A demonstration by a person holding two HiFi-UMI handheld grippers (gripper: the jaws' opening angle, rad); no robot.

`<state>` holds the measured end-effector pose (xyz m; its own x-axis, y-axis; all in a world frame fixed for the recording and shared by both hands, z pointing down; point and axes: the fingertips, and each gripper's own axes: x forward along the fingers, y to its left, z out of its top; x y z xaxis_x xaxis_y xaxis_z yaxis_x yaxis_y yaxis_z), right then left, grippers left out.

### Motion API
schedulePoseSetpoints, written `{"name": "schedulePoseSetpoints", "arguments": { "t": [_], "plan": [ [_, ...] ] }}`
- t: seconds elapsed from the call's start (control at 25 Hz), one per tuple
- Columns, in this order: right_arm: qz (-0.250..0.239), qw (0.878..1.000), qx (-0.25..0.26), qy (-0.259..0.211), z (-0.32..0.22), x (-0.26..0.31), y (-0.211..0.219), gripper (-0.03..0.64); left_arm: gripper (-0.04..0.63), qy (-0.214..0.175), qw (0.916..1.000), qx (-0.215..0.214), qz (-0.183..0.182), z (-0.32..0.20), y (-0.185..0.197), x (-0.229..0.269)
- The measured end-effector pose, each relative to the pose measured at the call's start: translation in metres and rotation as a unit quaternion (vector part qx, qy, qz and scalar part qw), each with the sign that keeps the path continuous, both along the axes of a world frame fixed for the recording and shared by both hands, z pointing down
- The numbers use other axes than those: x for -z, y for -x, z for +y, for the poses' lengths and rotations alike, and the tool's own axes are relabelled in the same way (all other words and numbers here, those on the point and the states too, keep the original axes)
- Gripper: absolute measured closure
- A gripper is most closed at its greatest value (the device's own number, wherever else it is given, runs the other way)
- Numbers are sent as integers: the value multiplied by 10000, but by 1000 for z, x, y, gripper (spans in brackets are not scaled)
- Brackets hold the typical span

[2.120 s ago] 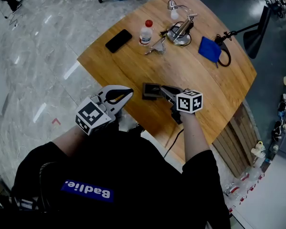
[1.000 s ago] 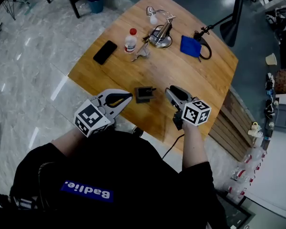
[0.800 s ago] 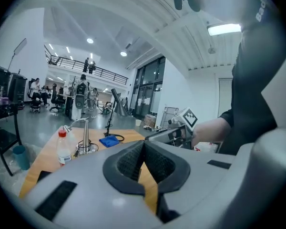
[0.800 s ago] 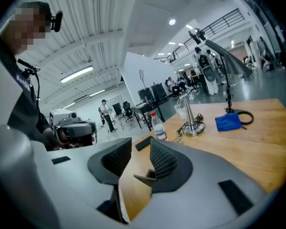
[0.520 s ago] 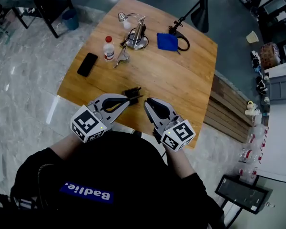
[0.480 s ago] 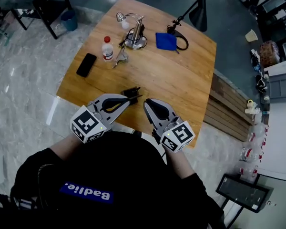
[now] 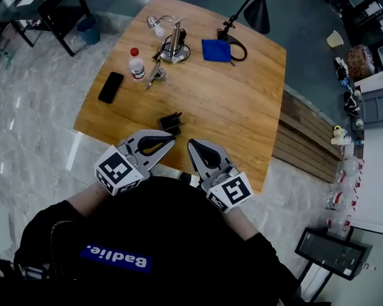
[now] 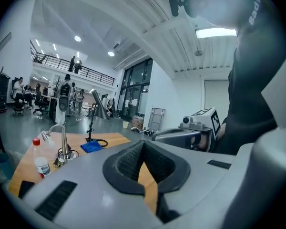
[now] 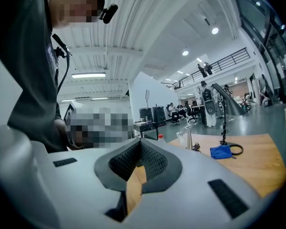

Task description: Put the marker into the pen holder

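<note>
The black pen holder stands on the wooden table near its front edge, with a dark marker in it that I cannot separate clearly from the holder. My left gripper hovers just in front of the holder, shut and empty. My right gripper is beside it to the right, over the table's front edge; its jaws have just been closing with nothing between them and are shut. In both gripper views the pads meet at the tips and the holder is hidden.
On the table's far side are a black phone, a small red-capped bottle, a metal desk lamp and a blue cloth with a black cable. A wooden pallet lies on the floor at the right.
Both grippers have drawn back from the pen holder toward the person and risen. The right jaws went from wide open to shut, empty. The holder stays on the table.
</note>
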<state>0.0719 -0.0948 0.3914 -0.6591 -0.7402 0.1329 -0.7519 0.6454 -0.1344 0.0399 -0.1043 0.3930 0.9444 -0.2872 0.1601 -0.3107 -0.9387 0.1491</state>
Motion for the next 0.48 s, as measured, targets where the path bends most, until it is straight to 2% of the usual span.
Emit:
{"name": "schedulePoseSetpoints", "arguments": {
  "t": [0.48],
  "plan": [
    [42, 9994, 326, 127, 5, -6, 7, 611, 586, -5, 9998, 192, -90, 5, 0, -1]
  ]
}}
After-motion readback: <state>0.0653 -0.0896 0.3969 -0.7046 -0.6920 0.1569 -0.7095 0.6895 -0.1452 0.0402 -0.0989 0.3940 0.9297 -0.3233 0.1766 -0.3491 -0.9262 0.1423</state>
